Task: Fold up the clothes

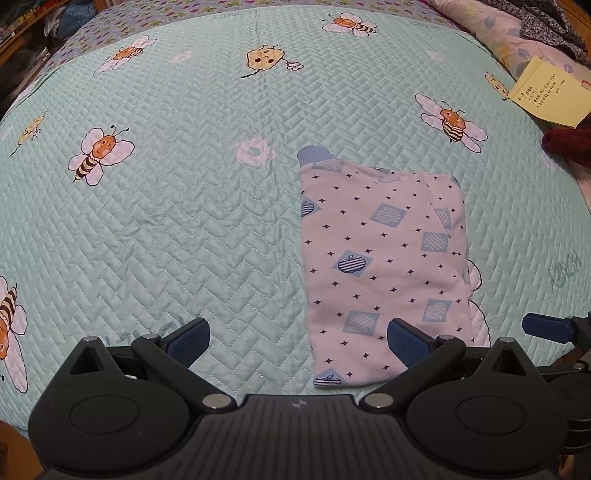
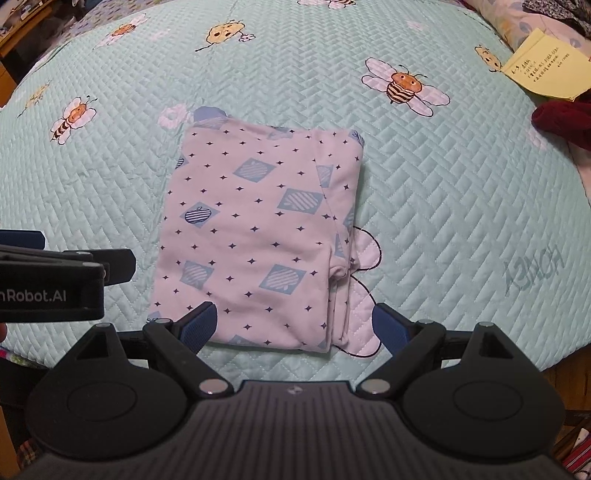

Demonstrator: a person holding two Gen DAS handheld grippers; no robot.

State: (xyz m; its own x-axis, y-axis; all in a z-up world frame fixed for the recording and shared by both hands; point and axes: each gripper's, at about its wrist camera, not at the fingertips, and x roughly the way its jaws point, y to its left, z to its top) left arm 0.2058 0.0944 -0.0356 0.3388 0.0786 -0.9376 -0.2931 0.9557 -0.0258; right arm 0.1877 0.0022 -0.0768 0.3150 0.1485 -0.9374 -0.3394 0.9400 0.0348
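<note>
A white garment (image 2: 258, 236) printed with blue squares, apples and small dark stars lies folded into a neat rectangle on the mint quilted bedspread (image 2: 461, 203). A blue cuff pokes out at its far left corner. In the left wrist view the same garment (image 1: 384, 266) lies right of centre. My right gripper (image 2: 295, 325) hangs open over the garment's near edge, nothing between its blue pads. My left gripper (image 1: 299, 341) is open too, its right pad over the garment's near left part, its left pad over bare quilt. Neither holds cloth.
A yellow printed sheet (image 2: 546, 70) and a dark red cloth (image 2: 565, 122) lie at the bed's right side by a floral pillow (image 1: 491, 26). The quilt has bee prints. The left gripper's body (image 2: 55, 280) shows at the right wrist view's left edge. Wooden furniture stands far left.
</note>
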